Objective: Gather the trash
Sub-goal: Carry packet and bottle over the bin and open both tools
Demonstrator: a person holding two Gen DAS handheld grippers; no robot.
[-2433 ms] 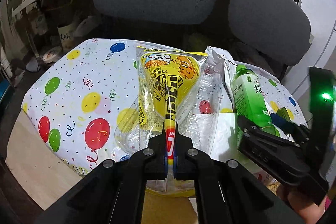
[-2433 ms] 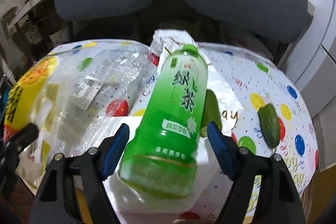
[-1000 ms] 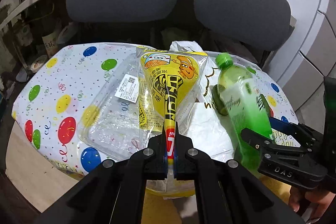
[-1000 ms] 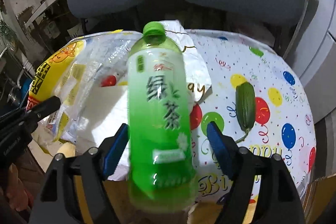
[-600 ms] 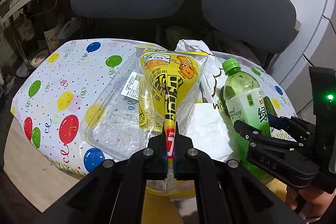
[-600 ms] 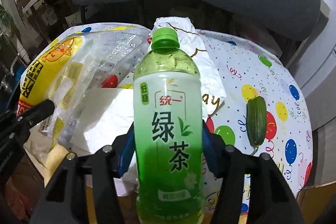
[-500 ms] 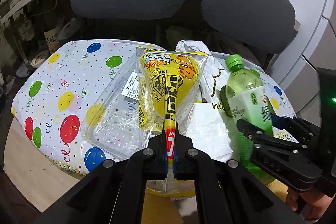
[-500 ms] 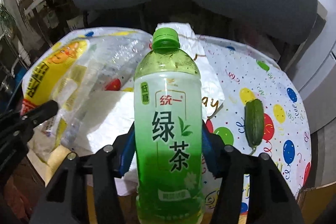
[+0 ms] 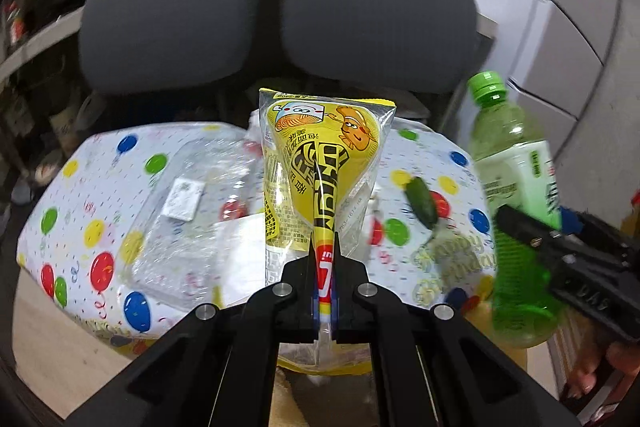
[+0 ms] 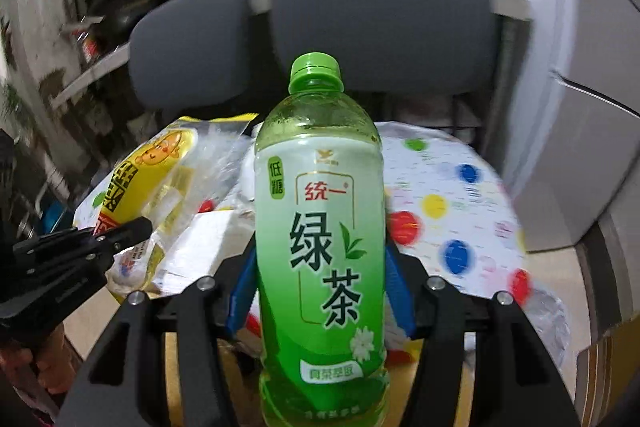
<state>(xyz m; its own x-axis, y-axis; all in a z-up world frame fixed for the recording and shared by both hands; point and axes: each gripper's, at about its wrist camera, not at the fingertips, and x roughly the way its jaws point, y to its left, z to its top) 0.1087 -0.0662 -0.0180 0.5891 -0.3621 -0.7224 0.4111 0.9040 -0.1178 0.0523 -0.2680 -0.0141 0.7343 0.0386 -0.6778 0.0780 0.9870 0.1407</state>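
- Two grippers are in view, one per hand. The left gripper (image 9: 325, 269) has its jaws pressed together on the lower edge of one yellow snack packet (image 9: 320, 163), which stands up and away from the fingers above the table.
- The right gripper (image 10: 320, 275) has its two blue pads (image 10: 240, 291) closed against the sides of one green tea bottle (image 10: 320, 227); the jaws have just been closing on it. The bottle stands upright between them, green cap on top, lifted clear of the table.
- In the left wrist view, that same bottle appears at the right edge, with the right gripper's black body across its lower half and part of a hand (image 9: 600, 371) below it.
- In the right wrist view, the left gripper comes in from the left edge with the yellow packet in its tip.
- One table, covered by a white balloon-print cloth (image 9: 100, 187), carries what is left: one clear plastic tray (image 9: 188, 211) with a white label, one white sheet of paper (image 9: 244, 247) just beside it, and one small dark green vegetable (image 9: 420, 203) lying further right, apart from the tray.
- A crumpled white bag partly shows behind the packet.
- Two grey chair backs (image 9: 172, 27) stand side by side behind the table.
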